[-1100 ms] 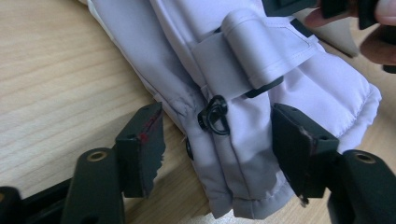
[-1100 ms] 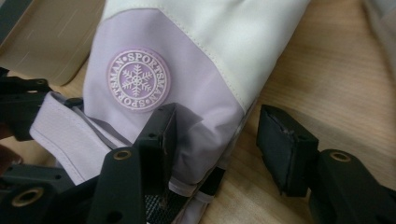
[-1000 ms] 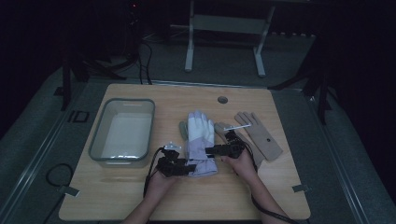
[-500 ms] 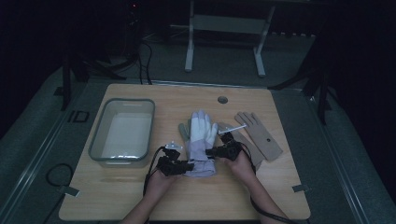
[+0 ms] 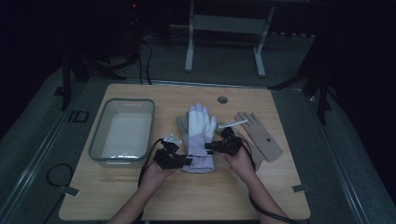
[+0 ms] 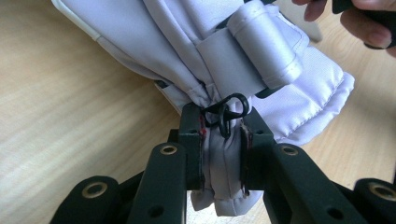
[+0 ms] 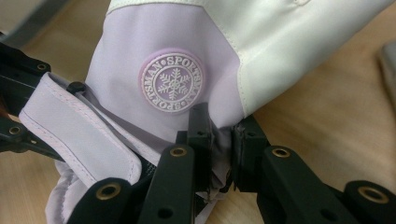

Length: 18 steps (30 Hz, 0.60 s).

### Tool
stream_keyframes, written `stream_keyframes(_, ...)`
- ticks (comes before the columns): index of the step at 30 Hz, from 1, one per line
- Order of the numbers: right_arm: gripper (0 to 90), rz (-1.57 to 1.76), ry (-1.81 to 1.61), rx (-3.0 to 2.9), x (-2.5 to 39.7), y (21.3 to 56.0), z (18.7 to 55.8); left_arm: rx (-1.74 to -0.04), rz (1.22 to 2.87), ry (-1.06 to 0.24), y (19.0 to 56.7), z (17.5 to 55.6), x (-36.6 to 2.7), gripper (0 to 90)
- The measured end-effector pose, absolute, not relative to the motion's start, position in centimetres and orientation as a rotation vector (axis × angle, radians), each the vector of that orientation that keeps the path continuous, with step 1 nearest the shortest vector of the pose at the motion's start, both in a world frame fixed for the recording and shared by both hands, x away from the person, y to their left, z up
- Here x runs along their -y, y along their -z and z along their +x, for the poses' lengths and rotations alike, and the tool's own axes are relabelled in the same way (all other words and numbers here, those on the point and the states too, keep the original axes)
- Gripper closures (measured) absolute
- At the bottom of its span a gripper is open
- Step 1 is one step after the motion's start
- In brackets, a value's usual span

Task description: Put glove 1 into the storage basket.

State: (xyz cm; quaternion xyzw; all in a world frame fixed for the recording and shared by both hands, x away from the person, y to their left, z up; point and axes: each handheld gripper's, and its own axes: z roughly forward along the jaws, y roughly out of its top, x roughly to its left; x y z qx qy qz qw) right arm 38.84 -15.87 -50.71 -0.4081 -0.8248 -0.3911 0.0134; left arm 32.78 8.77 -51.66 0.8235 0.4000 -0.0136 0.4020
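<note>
On the worktop [image 5: 140, 196] I see a grey tub [image 5: 122, 132] at the left. Beside it my left tongs [image 6: 223, 140] pinch the cuff of the white-and-lilac ski glove [image 5: 200, 135], lying mid-worktop. My right tongs [image 7: 222, 149] pinch the cuff's other edge. A tan glove [image 5: 259, 135] lies right.

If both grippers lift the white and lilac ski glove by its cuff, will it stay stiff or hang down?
The glove will probably sag: its cuff fabric bunches between the left gripper jaws. The padded fingers may droop less, since they look thick. It seems light for its size, being soft cloth. The smooth fabric could slip, though the right gripper also pinches a fold.
</note>
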Motion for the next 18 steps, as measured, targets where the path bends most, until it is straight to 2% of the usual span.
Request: stream_keyframes(18, 80.3, -1.225, 1.346, 2.584, 12.0, 45.4, 38.9, -0.959, 2.116, -0.061, 46.2, 32.9, -12.5, 75.4)
